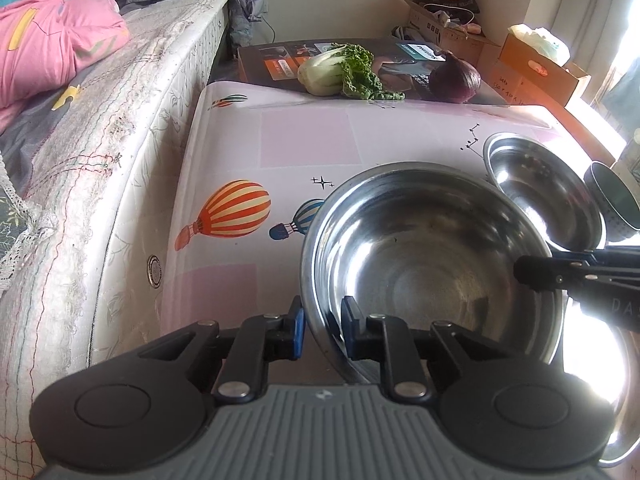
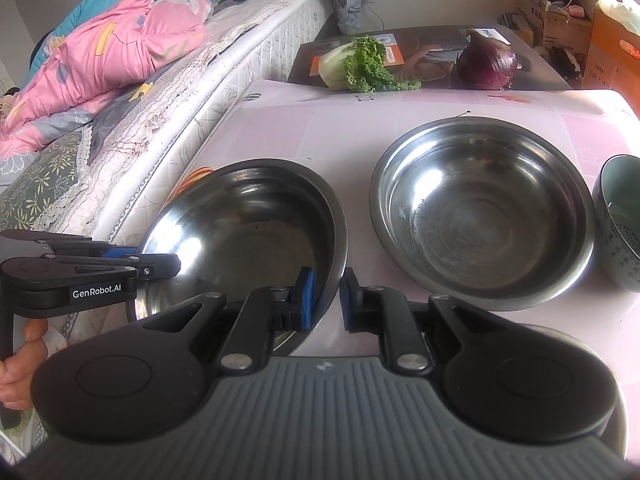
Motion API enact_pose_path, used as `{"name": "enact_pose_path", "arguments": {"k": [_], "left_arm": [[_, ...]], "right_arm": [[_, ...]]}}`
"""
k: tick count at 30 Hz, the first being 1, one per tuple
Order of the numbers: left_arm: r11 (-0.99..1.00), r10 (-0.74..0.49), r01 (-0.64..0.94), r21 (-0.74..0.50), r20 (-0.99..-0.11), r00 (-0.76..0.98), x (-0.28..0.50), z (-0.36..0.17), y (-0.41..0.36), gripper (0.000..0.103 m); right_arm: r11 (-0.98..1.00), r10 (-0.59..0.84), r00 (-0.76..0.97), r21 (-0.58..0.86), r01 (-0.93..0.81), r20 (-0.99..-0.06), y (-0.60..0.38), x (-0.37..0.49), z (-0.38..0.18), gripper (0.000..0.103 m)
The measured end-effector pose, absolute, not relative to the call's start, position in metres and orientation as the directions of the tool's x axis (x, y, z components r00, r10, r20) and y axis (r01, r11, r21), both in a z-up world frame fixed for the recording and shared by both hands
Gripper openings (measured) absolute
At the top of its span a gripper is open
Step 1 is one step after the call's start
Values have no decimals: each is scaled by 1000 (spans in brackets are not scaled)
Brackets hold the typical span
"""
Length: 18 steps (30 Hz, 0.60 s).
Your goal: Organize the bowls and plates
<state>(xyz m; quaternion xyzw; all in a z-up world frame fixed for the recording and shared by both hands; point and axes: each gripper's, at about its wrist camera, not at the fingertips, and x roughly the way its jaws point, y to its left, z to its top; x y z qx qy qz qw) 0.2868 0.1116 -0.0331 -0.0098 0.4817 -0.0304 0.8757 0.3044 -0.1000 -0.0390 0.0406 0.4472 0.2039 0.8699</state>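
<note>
A steel bowl (image 1: 432, 256) is tilted above the pink table; it also shows in the right wrist view (image 2: 248, 224). My left gripper (image 1: 323, 330) straddles its near-left rim, blue pads either side, closed on it. My right gripper (image 2: 326, 300) straddles its right rim the same way; it shows from the side in the left wrist view (image 1: 532, 276). A second steel bowl (image 2: 484, 208) rests on the table to the right, also seen in the left wrist view (image 1: 544, 192). A green ceramic bowl (image 2: 620, 220) stands at the far right. Another steel rim (image 1: 600, 380) lies below.
A bok choy (image 2: 352, 64) and a red onion (image 2: 486, 60) lie on a dark box (image 2: 424, 56) behind the table (image 2: 320, 128). A mattress (image 2: 172, 112) with pink bedding (image 2: 120, 48) runs along the left. Cardboard boxes (image 2: 580, 16) stand at the back right.
</note>
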Motion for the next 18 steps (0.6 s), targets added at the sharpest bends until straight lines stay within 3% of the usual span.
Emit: {"name": "enact_pose_path", "arguments": {"k": [18], "left_arm": [[998, -63, 63, -31, -791, 608, 277, 12, 98, 20]], "right_arm": [[909, 406, 576, 245, -338, -710, -112, 294, -1, 13]]}}
